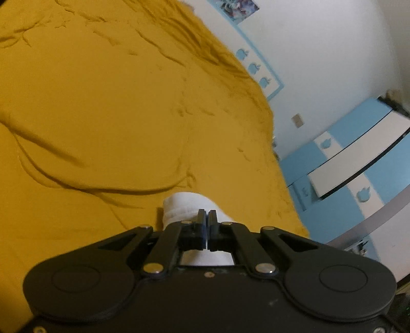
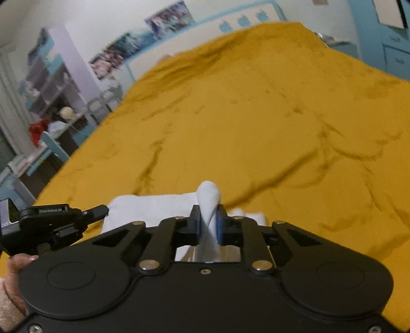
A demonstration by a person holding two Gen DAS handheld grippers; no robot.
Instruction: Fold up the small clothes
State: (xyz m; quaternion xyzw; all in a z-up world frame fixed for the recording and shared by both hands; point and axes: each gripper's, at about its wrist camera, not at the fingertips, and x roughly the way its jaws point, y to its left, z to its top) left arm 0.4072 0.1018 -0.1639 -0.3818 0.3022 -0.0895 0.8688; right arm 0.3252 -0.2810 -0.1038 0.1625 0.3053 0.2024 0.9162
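The white sock (image 2: 153, 207) lies on the yellow bedspread (image 2: 256, 115), stretched between both tools. The right gripper (image 2: 208, 225) pinches a bunched end of it, cloth poking up past the fingertips. The left gripper (image 1: 205, 217) has its jaws nearly together over the ribbed cuff — probably clamped on it, though blur hides how much fabric is caught. The risk is a thin bite: pull the ends apart or lift unevenly and the cuff slips free, or the sock twists — leaving a crooked fold.

Home bedroom, mustard bedspread (image 2: 256, 123), wall posters (image 2: 169, 19), blue-and-white wardrobe (image 1: 358, 164), cluttered shelves (image 2: 51, 84)
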